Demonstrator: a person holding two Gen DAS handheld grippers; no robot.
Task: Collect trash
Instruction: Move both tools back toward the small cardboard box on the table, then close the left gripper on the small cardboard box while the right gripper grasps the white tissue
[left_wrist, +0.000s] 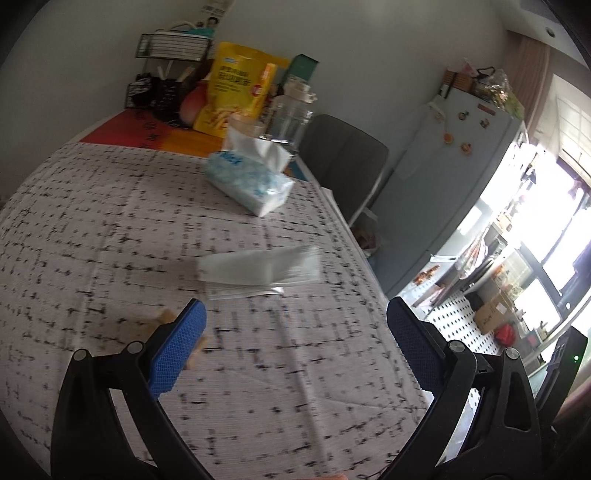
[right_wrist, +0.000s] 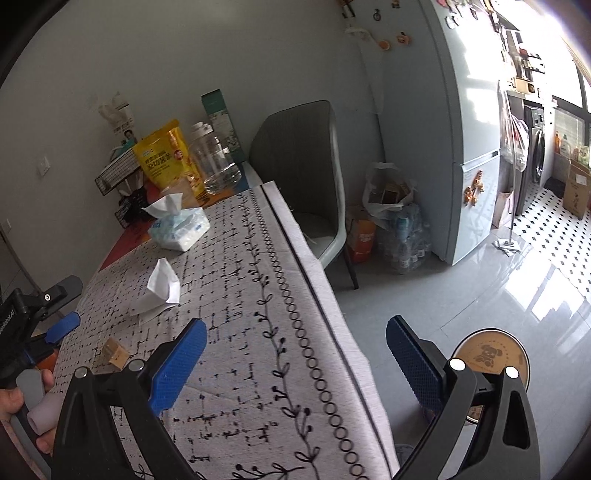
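Note:
A crumpled white paper wrapper (left_wrist: 258, 271) lies on the patterned tablecloth (left_wrist: 92, 221), just beyond my open, empty left gripper (left_wrist: 295, 343). A small tan cardboard piece (left_wrist: 166, 317) sits behind its left finger. In the right wrist view the wrapper (right_wrist: 160, 286) stands folded up and the tan piece (right_wrist: 115, 354) lies near the left gripper (right_wrist: 62, 326) at the far left. My right gripper (right_wrist: 295, 350) is open and empty above the table's right edge. A round bin with a brown lid (right_wrist: 489, 356) stands on the floor below it.
A tissue pack (left_wrist: 251, 181), a yellow snack bag (left_wrist: 232, 92), a clear jar (left_wrist: 290, 114) and a wire rack (left_wrist: 166, 66) crowd the table's far end. A grey chair (right_wrist: 303, 177), bagged boxes, bottled water (right_wrist: 402, 236) and a fridge (right_wrist: 469, 129) stand to the right.

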